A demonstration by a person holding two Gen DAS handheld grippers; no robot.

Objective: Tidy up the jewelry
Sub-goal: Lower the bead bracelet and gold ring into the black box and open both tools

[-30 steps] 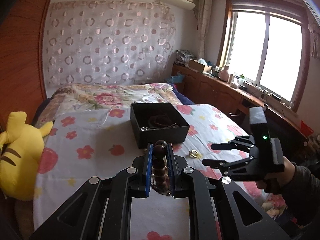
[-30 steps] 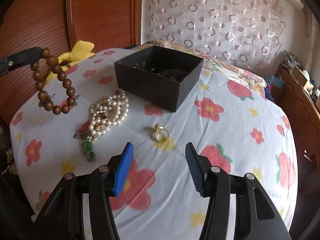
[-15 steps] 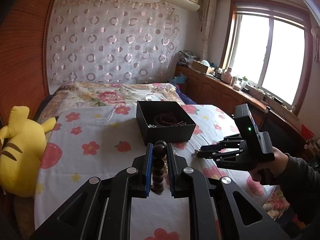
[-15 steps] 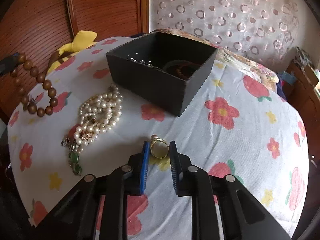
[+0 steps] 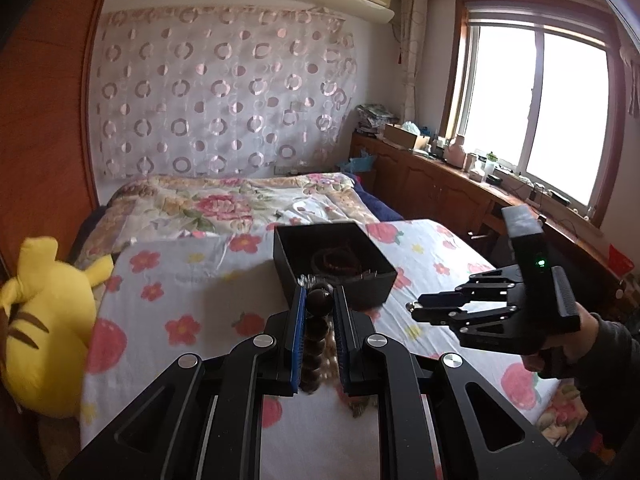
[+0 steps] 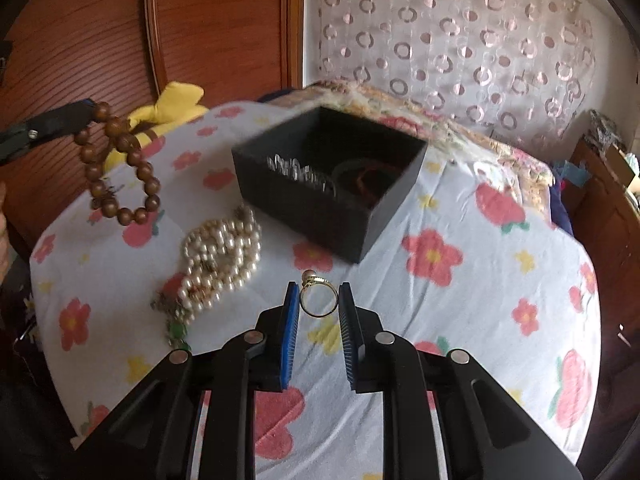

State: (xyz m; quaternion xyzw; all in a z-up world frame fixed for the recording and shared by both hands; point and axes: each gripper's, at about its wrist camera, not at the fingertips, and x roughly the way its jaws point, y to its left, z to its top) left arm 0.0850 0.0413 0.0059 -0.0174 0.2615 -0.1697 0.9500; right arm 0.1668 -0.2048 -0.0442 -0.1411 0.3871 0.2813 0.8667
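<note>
My left gripper (image 5: 319,298) is shut on a brown wooden bead bracelet (image 5: 316,336), held above the bed; the bracelet hangs at the left of the right wrist view (image 6: 120,168). My right gripper (image 6: 319,300) is shut on a gold ring (image 6: 318,298) and holds it just above the flowered sheet; it also shows in the left wrist view (image 5: 416,307). An open black box (image 6: 328,184) with jewelry inside stands beyond the ring, and in the left wrist view (image 5: 332,260). A pearl necklace (image 6: 220,256) lies left of the ring.
A green-stoned piece (image 6: 174,320) lies by the pearls. A yellow plush toy (image 5: 44,320) sits at the bed's left edge. A wooden headboard (image 6: 120,40) stands at the left. A wooden cabinet (image 5: 440,184) runs under the window at the right.
My right gripper closed on the gold ring and lifted it slightly. My left gripper moved with the bead bracelet closer to the box.
</note>
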